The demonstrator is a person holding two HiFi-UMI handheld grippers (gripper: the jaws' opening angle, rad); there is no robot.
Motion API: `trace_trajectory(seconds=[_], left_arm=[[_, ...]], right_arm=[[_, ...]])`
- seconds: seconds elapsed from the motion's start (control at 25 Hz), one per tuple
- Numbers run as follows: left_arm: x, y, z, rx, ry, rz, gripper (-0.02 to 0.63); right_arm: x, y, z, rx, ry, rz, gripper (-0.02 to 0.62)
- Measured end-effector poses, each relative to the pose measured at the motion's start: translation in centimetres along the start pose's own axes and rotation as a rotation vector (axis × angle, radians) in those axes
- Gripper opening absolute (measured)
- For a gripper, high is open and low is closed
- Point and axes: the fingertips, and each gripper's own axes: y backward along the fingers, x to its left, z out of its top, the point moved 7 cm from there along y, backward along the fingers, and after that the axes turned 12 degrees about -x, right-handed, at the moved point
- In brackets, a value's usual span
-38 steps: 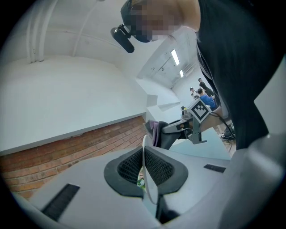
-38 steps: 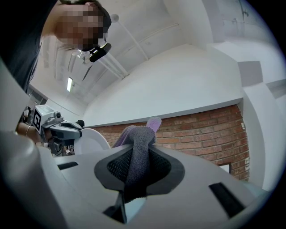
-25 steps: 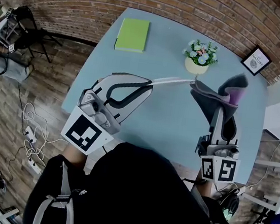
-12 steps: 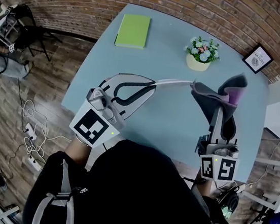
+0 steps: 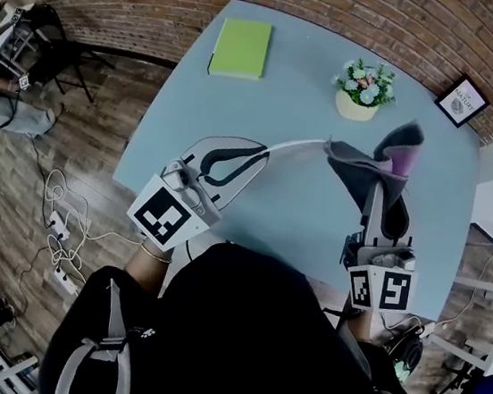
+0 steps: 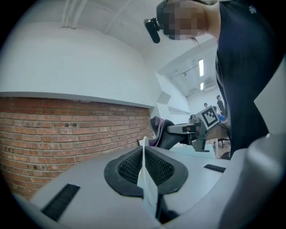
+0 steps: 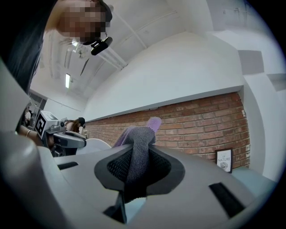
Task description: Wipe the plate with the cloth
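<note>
**Left tongs** [image 5: 254, 155]: you have them pressed together on the rim of the thin white round plate [image 5: 300, 142]. In the left gripper view the plate [image 6: 146, 181] stands edge-on between the black ribbed pads [image 6: 127, 167]. Seen from above it is only a narrow curved line, so you hold it on edge and, it seems, clear of the table. Gripped by the rim alone, both faces stay bare for wiping.

**Right tongs** [image 5: 377, 184]: they pinch the soft grey-and-purple cloth [image 5: 369, 167]. In the right gripper view a thick fold of the cloth [image 7: 138, 154] fills the gap between the pads [image 7: 116, 167] and rises above them. This leaves loose fabric forward of the tips to work with.

**Between the tongs:** the cloth's leading corner meets the plate's far rim, on the side opposite the left tongs. This looks like the start of a wiping stroke.

**Beneath both tongs:** blue-grey table [image 5: 297, 221].

**Beyond the tips:**
- small cream pot of flowers [image 5: 363, 94]
- flat green book [image 5: 241, 48], farther left
- black-framed print [image 5: 463, 101], by the brick wall [image 5: 344, 6]

All of these are well apart from the plate.
</note>
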Motion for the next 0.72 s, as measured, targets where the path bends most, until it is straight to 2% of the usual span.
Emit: trace_trajectory(seconds=[0.72], left_arm=[[0.9,0.2,-4.5,0.065,0.101,0.02,0.02]], right_arm=[[0.3,-0.3,-3.2,0.087,-0.022,0.016,0.061]])
